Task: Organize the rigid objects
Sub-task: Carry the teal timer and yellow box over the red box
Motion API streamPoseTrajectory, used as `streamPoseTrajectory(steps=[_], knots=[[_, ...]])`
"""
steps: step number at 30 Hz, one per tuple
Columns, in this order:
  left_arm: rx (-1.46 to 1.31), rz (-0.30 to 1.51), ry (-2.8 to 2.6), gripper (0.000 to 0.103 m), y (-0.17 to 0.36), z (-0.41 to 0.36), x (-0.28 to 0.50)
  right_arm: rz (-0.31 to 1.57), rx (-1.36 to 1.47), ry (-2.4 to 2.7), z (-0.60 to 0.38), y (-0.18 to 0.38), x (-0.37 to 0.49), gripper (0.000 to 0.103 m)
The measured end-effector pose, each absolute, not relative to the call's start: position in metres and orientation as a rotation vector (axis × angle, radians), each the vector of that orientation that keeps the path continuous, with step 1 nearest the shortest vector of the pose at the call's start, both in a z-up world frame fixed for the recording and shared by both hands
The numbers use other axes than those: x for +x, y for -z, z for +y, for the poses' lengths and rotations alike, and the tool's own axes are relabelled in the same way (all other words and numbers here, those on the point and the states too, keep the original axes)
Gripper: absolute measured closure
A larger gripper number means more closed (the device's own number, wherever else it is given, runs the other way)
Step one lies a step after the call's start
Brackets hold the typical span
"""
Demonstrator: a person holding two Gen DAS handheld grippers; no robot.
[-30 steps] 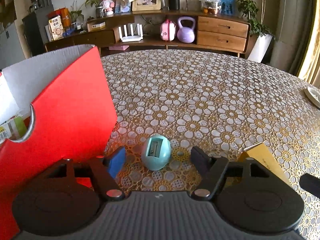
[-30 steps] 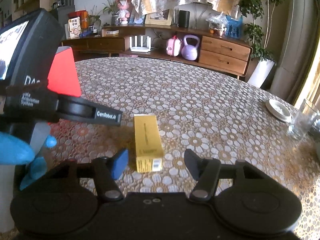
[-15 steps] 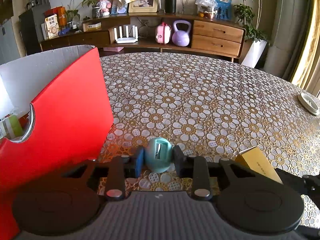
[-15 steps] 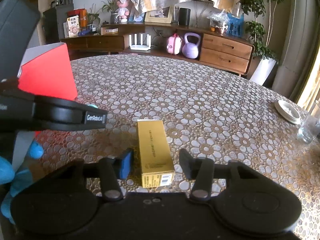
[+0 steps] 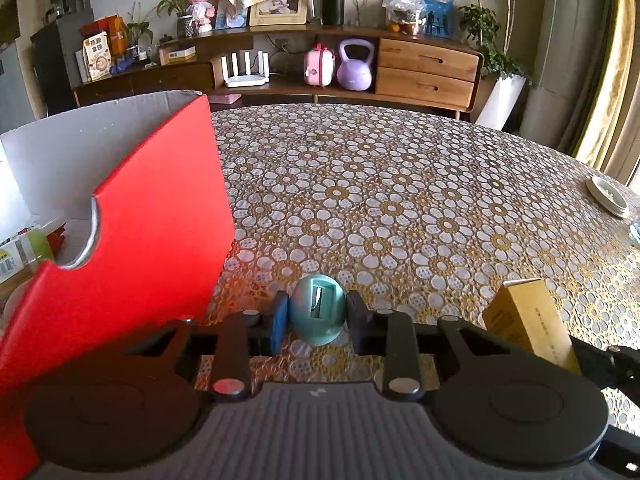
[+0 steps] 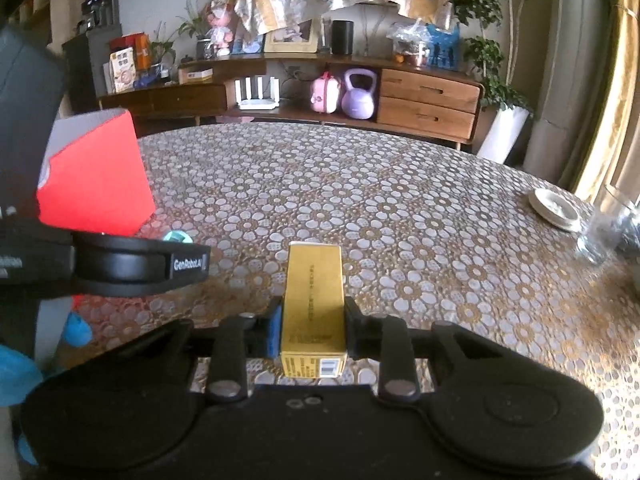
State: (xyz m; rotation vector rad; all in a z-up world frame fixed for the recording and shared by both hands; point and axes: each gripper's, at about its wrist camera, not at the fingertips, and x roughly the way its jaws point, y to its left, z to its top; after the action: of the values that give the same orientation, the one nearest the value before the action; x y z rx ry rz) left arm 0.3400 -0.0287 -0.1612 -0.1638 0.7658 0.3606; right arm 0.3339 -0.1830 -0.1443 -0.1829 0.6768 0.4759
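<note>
Since a second ago both pairs of fingers have been closing in, and the yellow box (image 6: pixel 313 308) is now tipping up off the bench (image 6: pixel 400 208). The left hand-held gripper (image 5: pixel 317 318) is clamping the teal egg-shaped sharpener (image 5: pixel 317 309) between its blue and black pads, just beside the open red box (image 5: pixel 120 240) standing at its left. The right hand-held gripper (image 6: pixel 312 330) is squeezing the yellow box by its long sides, barcode end facing the camera. From the left wrist view that box is showing at the right edge, tilted. A white dish (image 6: pixel 554 206) and a glass (image 6: pixel 604 232) are sitting far off to the right.
</note>
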Motion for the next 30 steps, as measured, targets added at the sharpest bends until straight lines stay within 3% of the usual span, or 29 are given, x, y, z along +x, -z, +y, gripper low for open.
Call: streamPoseTrajectory(steps=[18,30], knots=[[-0.168,0.754,-0.212,0.073,0.09,-0.035,0.263,0.684,-0.146,-0.469,-0.199,0.074,0.259,0.074],[-0.177,0.754,-0.151,0.073,0.041,0.005,0.213,0.644,-0.174,-0.505,-0.173,0.022,0.217,0.074]])
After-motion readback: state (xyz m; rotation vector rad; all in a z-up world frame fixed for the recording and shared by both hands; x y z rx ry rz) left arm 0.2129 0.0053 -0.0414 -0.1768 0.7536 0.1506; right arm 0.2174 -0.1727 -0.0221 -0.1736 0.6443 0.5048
